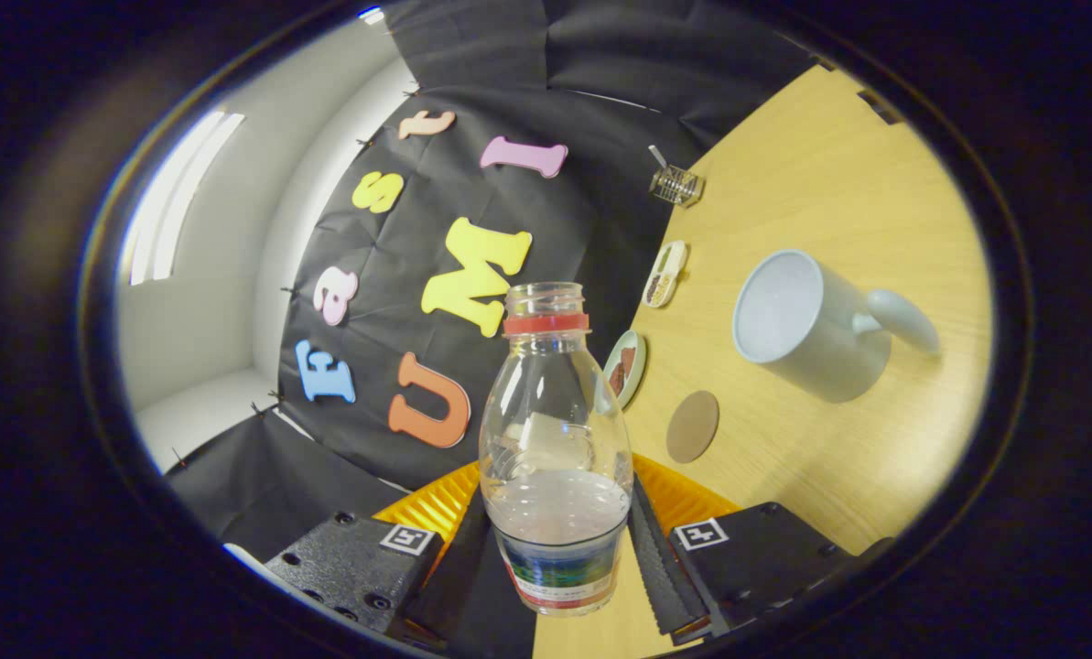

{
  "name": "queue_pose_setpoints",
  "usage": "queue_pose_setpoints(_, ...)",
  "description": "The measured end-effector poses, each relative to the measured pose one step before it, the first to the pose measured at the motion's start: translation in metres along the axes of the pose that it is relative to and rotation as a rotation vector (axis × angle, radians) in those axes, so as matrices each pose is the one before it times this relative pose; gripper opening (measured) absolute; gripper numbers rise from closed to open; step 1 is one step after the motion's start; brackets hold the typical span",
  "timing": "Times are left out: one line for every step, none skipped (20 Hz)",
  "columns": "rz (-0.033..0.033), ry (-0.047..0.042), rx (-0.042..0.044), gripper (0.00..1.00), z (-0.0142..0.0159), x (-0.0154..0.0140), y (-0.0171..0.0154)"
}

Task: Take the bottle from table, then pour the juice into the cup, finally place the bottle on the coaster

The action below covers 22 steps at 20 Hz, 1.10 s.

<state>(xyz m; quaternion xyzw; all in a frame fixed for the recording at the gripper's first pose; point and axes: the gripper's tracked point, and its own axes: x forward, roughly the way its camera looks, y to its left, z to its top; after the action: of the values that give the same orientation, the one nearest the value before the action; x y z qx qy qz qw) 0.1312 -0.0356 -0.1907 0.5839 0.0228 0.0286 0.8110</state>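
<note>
Gripper (556, 549) clamps bottle (553, 439); wooden table (829, 165); white wall (207, 320).

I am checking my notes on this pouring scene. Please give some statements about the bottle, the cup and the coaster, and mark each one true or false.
1. The bottle sits between the gripper fingers, which press on both its sides. True.
2. The bottle has its cap on. False: the mouth is open, with only a red ring below it.
3. The bottle is full to the neck. False: liquid fills only its lower part.
4. The cup stands on the wooden table, its handle pointing away from the bottle. True.
5. The cup stands on the coaster. False: the round brown coaster lies bare, apart from the cup.
</note>
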Motion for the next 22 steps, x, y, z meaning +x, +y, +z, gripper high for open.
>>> queue_pose_setpoints(0.00830, 0.00473, 0.03824, 0.80, -0.00077, 0.00252, 0.00236)
queue_pose_setpoints(0.00953, 0.00261, 0.03567, 0.80, -0.00060, 0.00100, 0.00209)
queue_pose_setpoints(0.00592, 0.00358, 0.03529, 0.80, -0.00036, 0.00142, 0.00150)
queue_pose_setpoints(0.00586, 0.00320, 0.02928, 0.80, -0.00051, 0.00057, 0.00126)
queue_pose_setpoints(0.00189, 0.00245, 0.02314, 0.80, -0.00012, 0.00120, 0.00175)
queue_pose_setpoints(0.00545, 0.00370, 0.02192, 0.80, 0.00004, 0.00157, 0.00242)
queue_pose_setpoints(0.00851, 0.00252, 0.02838, 0.80, -0.00036, 0.00146, 0.00327)
queue_pose_setpoints(0.01105, -0.00071, 0.03044, 0.80, 0.00250, 0.00030, 0.00504)
queue_pose_setpoints(0.00294, 0.00019, 0.01800, 0.80, 0.00258, 0.00095, 0.00211)
queue_pose_setpoints(-0.00299, -0.00035, 0.01071, 0.80, 0.00084, 0.00139, 0.00070)
queue_pose_setpoints(0.00522, 0.00053, 0.00941, 0.80, -0.00008, -0.00090, 0.00151)
queue_pose_setpoints(0.00709, 0.00077, 0.01399, 0.80, 0.00055, -0.00162, 0.00111)
queue_pose_setpoints(0.00742, -0.00208, 0.02059, 0.80, 0.00149, -0.00027, 0.00096)
queue_pose_setpoints(0.00464, -0.00321, 0.02281, 0.80, 0.00212, 0.00004, 0.00237)
queue_pose_setpoints(0.00222, -0.00351, 0.02339, 0.80, 0.00293, 0.00073, 0.00149)
queue_pose_setpoints(0.00271, -0.00201, 0.01792, 0.80, 0.00348, 0.00098, 0.00215)
queue_pose_setpoints(0.00172, -0.00411, 0.01590, 0.80, 0.00285, -0.00008, 0.00071)
queue_pose_setpoints(0.00179, -0.00321, 0.01200, 0.80, 0.00241, 0.00024, -0.00065)
queue_pose_setpoints(-0.00132, 0.00071, 0.00453, 0.80, 0.00064, -0.00057, -0.00081)
queue_pose_setpoints(-0.00550, 0.00228, 0.00145, 0.80, 0.00003, 0.00150, -0.00003)
queue_pose_setpoints(-0.00407, -0.00186, 0.00390, 0.80, 0.00206, 0.00196, -0.00136)
queue_pose_setpoints(0.00603, -0.00170, 0.00906, 0.80, 0.00211, -0.00031, 0.00214)
